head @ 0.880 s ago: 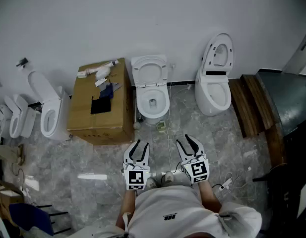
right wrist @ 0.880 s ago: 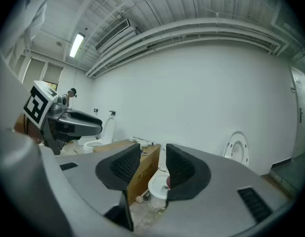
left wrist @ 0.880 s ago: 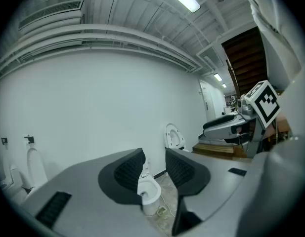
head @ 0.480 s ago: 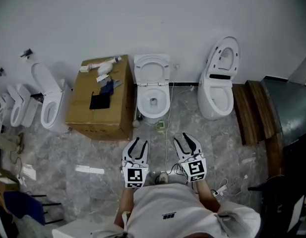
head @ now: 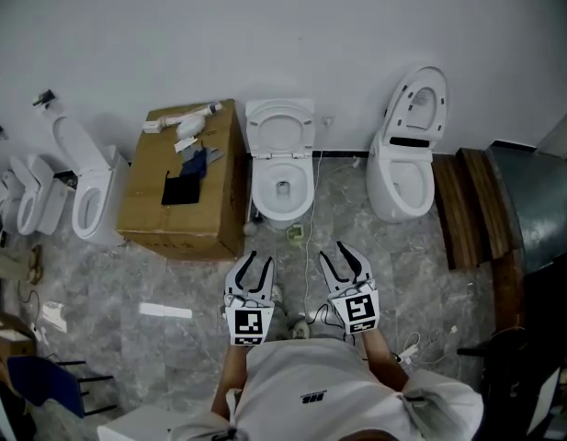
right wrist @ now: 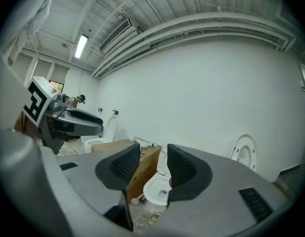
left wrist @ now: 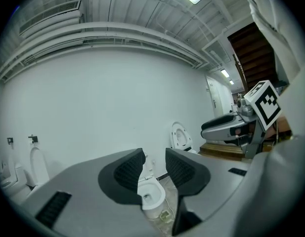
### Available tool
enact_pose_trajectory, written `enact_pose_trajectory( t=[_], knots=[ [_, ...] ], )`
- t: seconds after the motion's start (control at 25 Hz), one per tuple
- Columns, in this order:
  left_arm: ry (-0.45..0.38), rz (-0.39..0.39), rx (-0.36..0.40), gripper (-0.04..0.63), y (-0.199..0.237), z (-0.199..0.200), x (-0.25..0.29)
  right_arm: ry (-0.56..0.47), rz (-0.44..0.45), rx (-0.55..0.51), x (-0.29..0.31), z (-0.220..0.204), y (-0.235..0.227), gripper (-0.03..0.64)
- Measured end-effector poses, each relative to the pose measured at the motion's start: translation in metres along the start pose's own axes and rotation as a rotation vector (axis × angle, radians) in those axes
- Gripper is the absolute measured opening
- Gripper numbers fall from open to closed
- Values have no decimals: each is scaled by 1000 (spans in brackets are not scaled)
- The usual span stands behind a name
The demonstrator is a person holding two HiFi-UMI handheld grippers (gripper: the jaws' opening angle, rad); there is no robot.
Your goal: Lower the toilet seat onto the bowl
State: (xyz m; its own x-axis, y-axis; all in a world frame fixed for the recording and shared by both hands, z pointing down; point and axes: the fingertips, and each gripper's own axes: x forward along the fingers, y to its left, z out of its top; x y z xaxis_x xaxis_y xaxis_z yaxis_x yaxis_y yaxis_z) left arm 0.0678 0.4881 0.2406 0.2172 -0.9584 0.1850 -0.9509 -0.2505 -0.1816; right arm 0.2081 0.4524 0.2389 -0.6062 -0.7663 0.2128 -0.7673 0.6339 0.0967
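Observation:
A white toilet (head: pixel 282 191) stands against the far wall, and its seat (head: pixel 280 124) is raised upright against the wall. Both grippers hover over the floor well short of it, each with a gap between its jaws and nothing in it. My left gripper (head: pixel 256 263) points at the bowl's left side, my right gripper (head: pixel 341 254) at its right. In the left gripper view the bowl (left wrist: pixel 151 199) shows below the left gripper (left wrist: pixel 153 154). The right gripper view has the bowl (right wrist: pixel 156 191) under the right gripper (right wrist: pixel 153 149).
A cardboard box (head: pixel 182 186) with small items on top stands left of the toilet. Another toilet (head: pixel 404 159) with raised lid is at the right, beside wooden planks (head: pixel 458 205). More toilets (head: pixel 81 196) line the left. A cable (head: pixel 311 246) runs across the marble floor.
Both grippers have edged slightly forward toward the toilet, and the head view has shifted a little. The jaws and the raised seat look the same.

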Motion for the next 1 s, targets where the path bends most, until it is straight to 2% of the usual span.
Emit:
enact_pose_trajectory(
  t=[1.0],
  knots=[
    [-1,-108,9,155,117,-19,133,63,-87,-24,167,13,-20,170]
  ],
)
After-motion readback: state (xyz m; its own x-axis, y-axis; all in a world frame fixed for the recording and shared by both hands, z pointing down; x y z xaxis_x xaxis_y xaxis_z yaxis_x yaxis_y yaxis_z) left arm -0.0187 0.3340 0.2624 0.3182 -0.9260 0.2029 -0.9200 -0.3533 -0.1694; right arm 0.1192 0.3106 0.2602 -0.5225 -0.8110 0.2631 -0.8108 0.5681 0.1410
